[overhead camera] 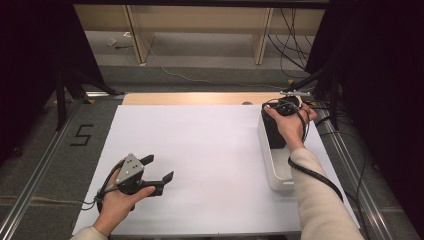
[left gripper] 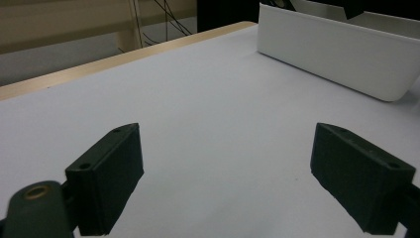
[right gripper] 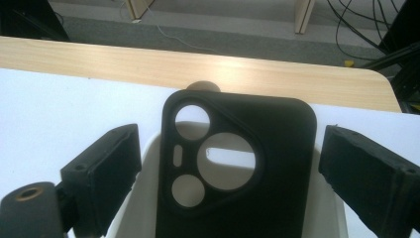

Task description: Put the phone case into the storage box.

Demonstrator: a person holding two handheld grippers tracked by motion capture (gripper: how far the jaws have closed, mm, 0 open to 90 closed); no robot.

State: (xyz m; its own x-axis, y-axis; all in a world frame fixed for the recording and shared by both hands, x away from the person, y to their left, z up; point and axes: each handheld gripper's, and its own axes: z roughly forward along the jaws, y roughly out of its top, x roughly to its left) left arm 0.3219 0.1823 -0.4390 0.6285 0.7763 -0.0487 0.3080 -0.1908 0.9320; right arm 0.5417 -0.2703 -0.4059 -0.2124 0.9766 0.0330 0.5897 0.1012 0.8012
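Black and rubbery-looking, the phone case stands on edge inside the white bin at the right side of the tabletop, its camera cut-outs uppermost, and it sits between the right gripper's jaws, which are spread wide and touch neither side of it. A soft, thin shell like this could buckle or twist if the jaws close off-centre, and it could drag against the bin wall or tip the light bin if lifted at a slant. The left gripper rests low over bare tabletop at the near left, well apart from the bin, jaws released and holding nothing. By count: one case, one bin, two grippers, and three round openings plus one slot in the case.
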